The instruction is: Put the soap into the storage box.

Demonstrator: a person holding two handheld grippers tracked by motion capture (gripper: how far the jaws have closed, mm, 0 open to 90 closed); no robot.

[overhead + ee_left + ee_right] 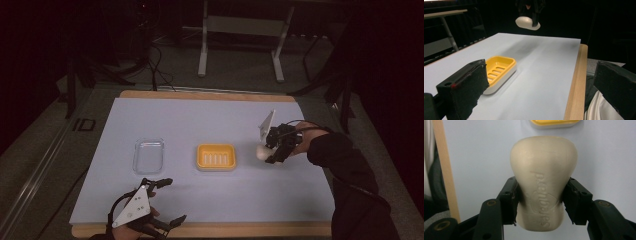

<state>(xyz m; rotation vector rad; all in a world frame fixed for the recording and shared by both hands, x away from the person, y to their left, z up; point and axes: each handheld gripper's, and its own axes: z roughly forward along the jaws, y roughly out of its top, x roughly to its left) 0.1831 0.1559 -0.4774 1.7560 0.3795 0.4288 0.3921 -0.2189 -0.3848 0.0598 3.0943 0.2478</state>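
A cream bar of soap [543, 182] with embossed lettering is held above the table, my right gripper [541, 197] shut on its sides. From above, the soap [262, 151] and right gripper [272, 150] hang just right of the yellow soap dish [216, 157] at mid-table. The left gripper view shows the soap [527, 23] lifted well beyond the dish [499, 72]. My left gripper [169, 200] stands open near the front edge with nothing between its jaws, which sit wide apart at both sides of its own view.
A clear plastic lid or tray [149, 156] lies left of the dish on the pale blue mat [210, 120]. The wooden table edge [576, 82] runs along the mat's side. Stand legs [202, 45] rise on the floor behind the table.
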